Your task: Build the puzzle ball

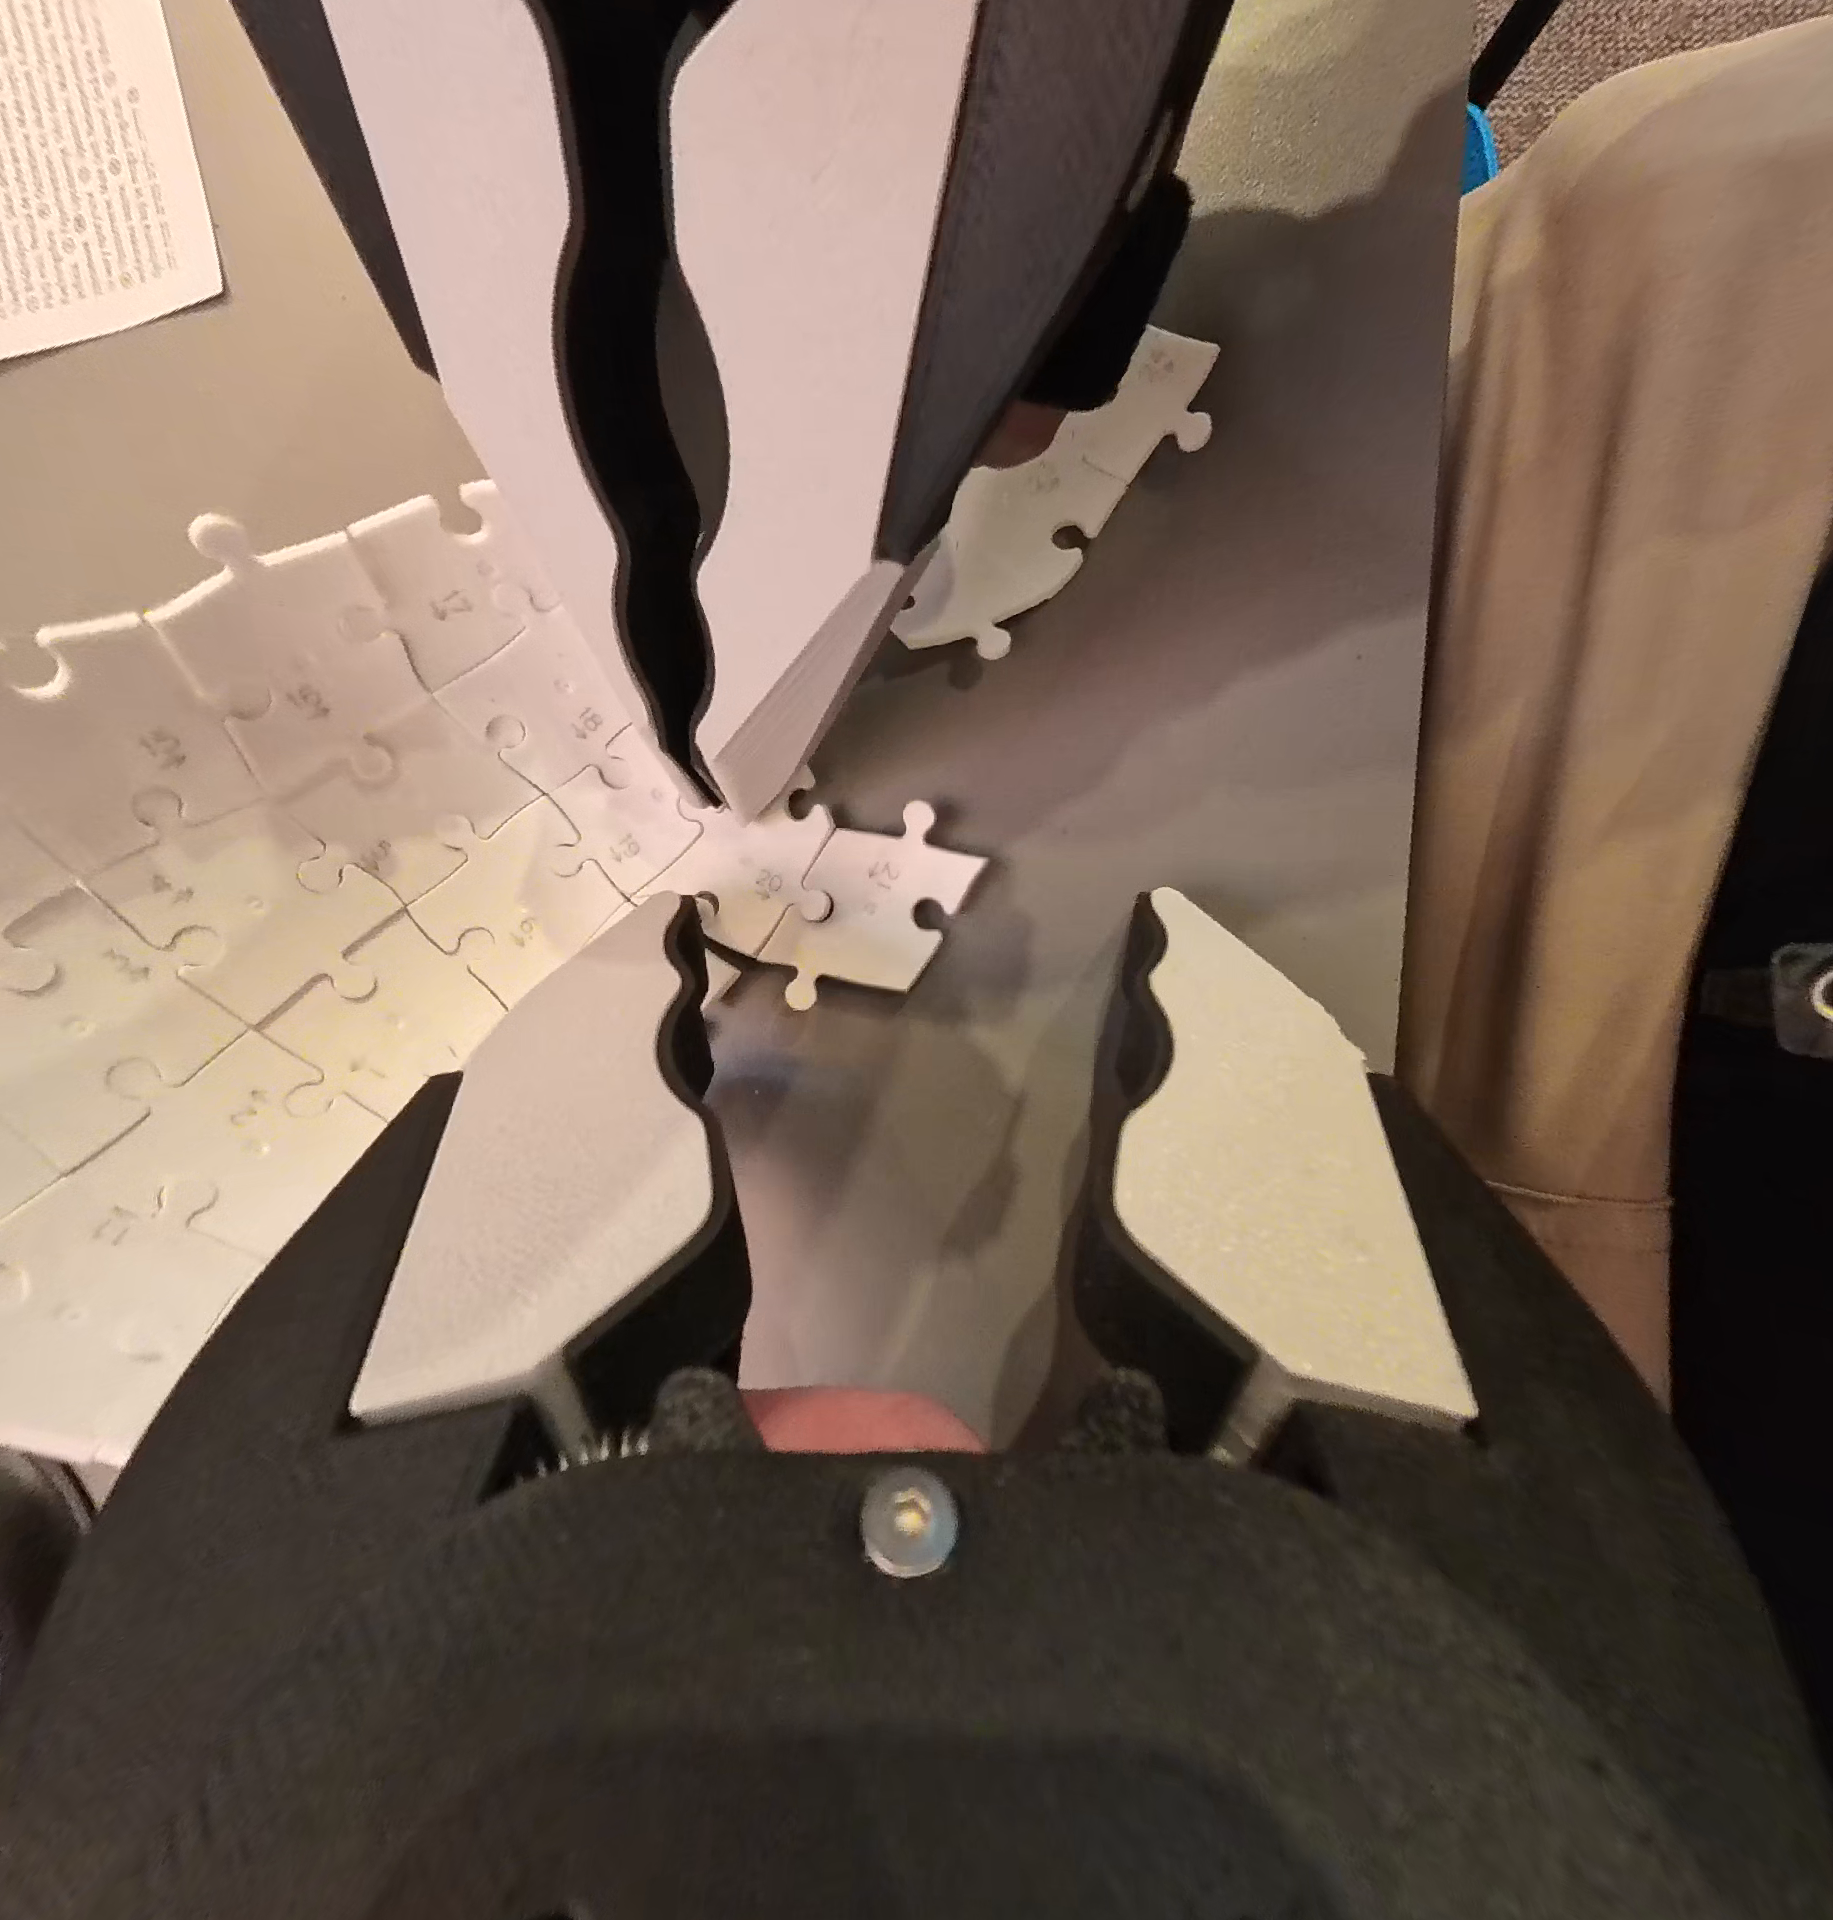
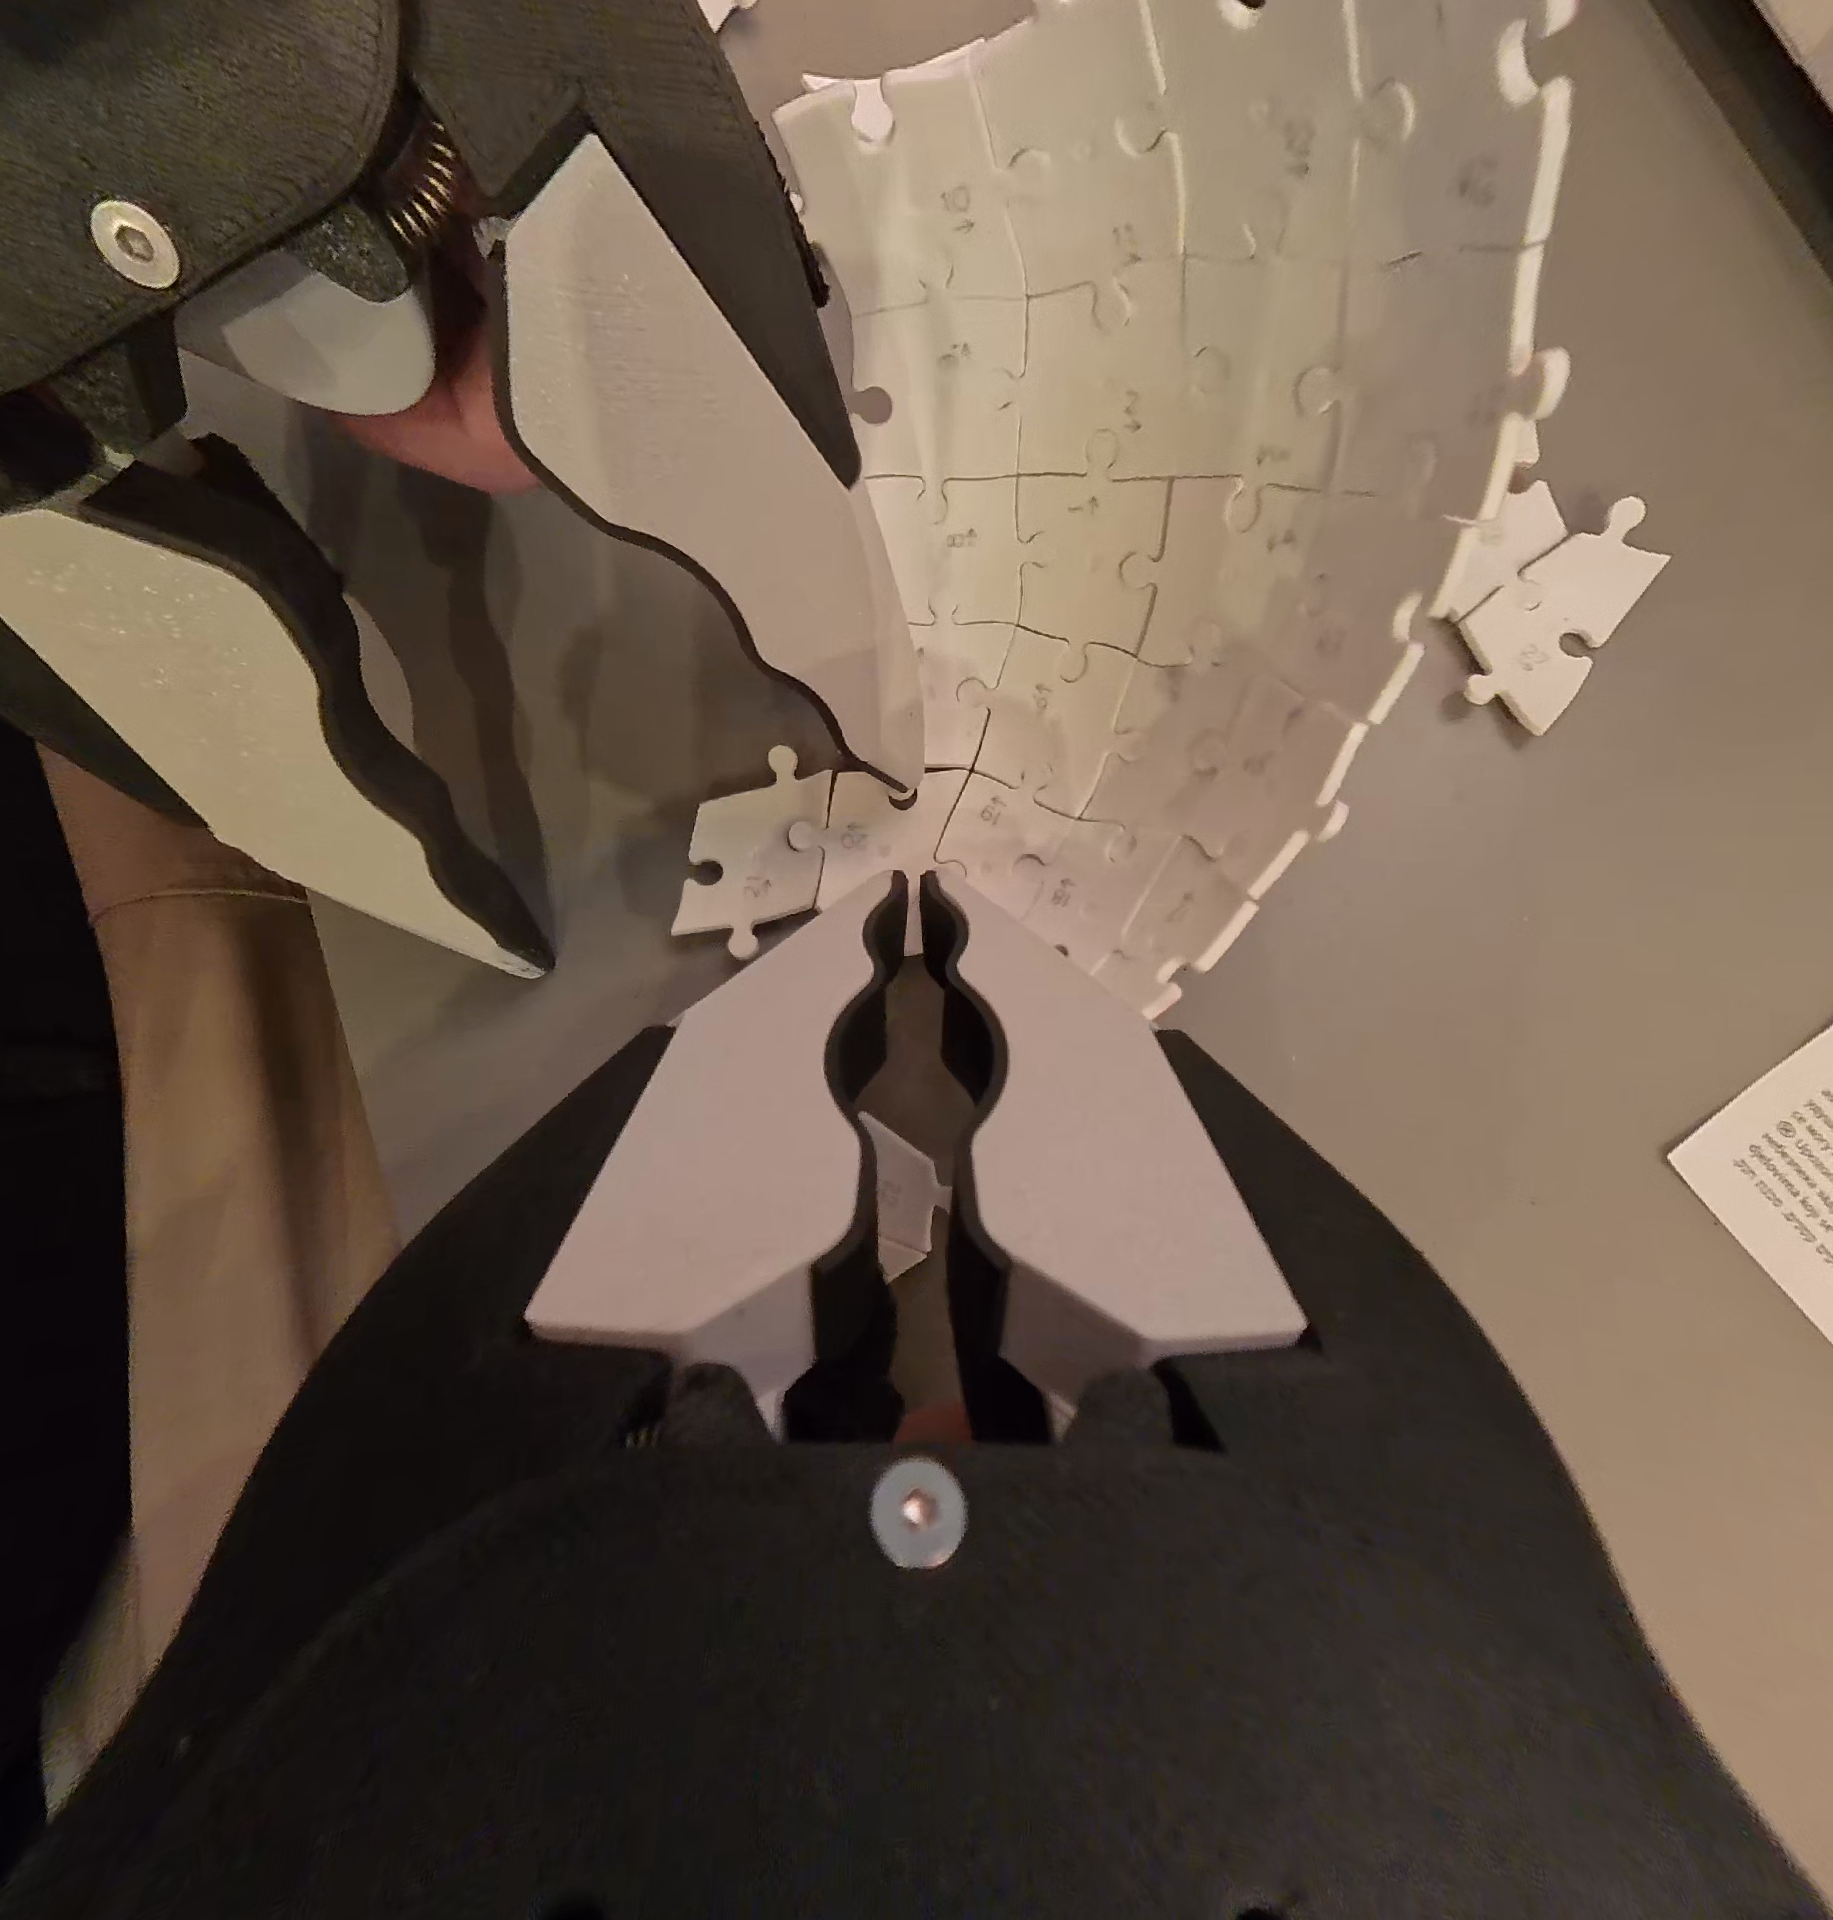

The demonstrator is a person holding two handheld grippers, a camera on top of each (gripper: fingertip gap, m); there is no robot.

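My right gripper (image 2: 914,883) has its jaws drawn almost together, only a sliver of gap at the tips, and those tips press down on the near edge of the assembled shell (image 2: 1151,468), where two of its end pieces join. I cannot tell whether anything is truly pinched between them; it looks more like pushing than holding. Lower down, behind the fingers, a loose white piece (image 2: 907,1169) shows through the gap, lying on the table beneath.

My left gripper (image 1: 917,920) stands wide open and holds nothing. Its left finger (image 1: 579,1091) rests its tip on the same end of the shell, coming in from the opposite side, while the other finger hangs over bare table (image 1: 1255,727).

So both tips meet from opposite sides at one seam. The shell is a curved sheet of interlocked white pieces, lying hollow side up, its long axis sweeping away from that seam: to the left and far in the left wrist view, to the right and far in the right one. The last piece in the row (image 2: 751,868) sticks out past the seam toward the person's tan sleeve (image 2: 237,1091), linked only by its knob.

I judge the coming move turns on that seam: press it home, then add beyond the end piece. Spare joined pieces (image 2: 1535,613) lie just off the shell's right rim, nearer my right gripper. A printed sheet (image 2: 1785,1174) lies well apart.
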